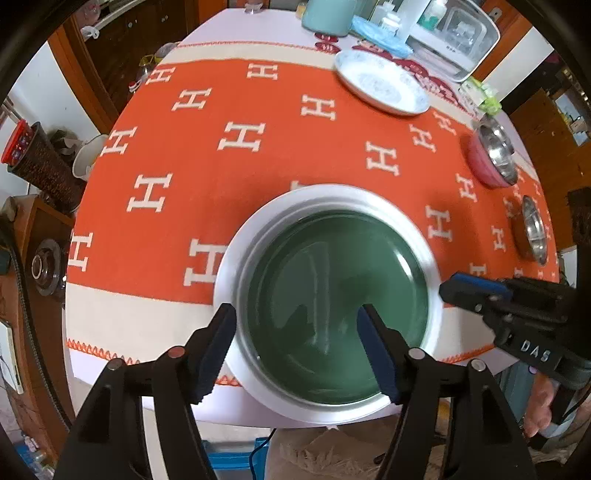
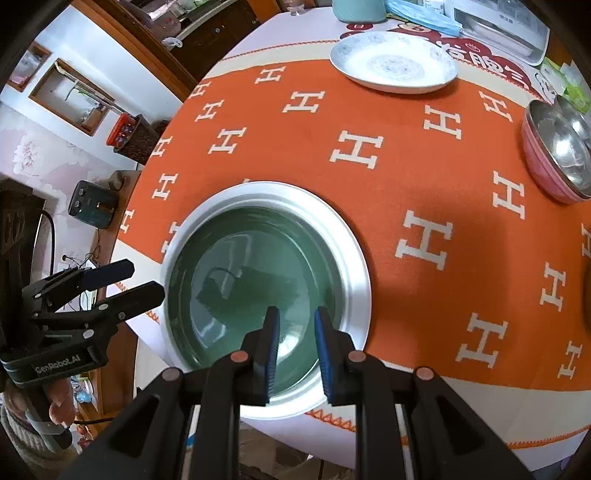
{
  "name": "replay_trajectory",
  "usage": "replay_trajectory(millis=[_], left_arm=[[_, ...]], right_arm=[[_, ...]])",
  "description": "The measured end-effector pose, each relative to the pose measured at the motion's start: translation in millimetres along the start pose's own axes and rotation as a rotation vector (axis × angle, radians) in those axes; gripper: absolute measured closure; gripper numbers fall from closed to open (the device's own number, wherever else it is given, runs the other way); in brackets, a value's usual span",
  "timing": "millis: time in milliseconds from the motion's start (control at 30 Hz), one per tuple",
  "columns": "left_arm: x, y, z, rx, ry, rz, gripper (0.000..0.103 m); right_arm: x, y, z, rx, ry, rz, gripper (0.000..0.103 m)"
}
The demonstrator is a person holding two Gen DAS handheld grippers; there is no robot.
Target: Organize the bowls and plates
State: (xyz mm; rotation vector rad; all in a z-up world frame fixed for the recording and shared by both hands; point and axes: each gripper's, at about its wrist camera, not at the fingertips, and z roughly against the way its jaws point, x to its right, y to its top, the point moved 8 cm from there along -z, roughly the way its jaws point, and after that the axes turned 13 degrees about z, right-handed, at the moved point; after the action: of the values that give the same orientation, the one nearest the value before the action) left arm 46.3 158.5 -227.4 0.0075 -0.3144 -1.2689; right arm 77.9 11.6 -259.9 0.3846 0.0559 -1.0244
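A dark green plate [image 1: 332,280] [image 2: 240,280] lies inside a wider silver plate [image 1: 229,258] [image 2: 354,266] at the near edge of the orange cloth. My left gripper [image 1: 295,314] [image 2: 146,278] hovers over the stack's left part, open wide, with nothing pressed between its pads. My right gripper [image 2: 296,312] [image 1: 445,290] hangs over the stack's near right rim, its jaws a narrow gap apart and holding nothing. A white patterned plate [image 1: 380,83] [image 2: 393,62] sits at the far side. At the right, a pink bowl [image 1: 484,162] [image 2: 543,162] has a steel bowl [image 1: 498,147] [image 2: 565,147] in it.
Another steel bowl [image 1: 533,230] with a brown outside stands near the table's right edge. A white appliance [image 1: 458,37], a teal container [image 1: 328,14] and small packets crowd the back. The stack overhangs close to the table's front edge. Bare orange cloth lies between the stack and the white plate.
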Motion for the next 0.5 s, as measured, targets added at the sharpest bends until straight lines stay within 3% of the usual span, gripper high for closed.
replay_trajectory(millis=[500], left_arm=[[44.4,-2.2,26.8,0.096,-0.009,-0.024,0.035]], right_arm=[[14.9,-11.8,29.4,0.047,0.027,-0.012,0.084]])
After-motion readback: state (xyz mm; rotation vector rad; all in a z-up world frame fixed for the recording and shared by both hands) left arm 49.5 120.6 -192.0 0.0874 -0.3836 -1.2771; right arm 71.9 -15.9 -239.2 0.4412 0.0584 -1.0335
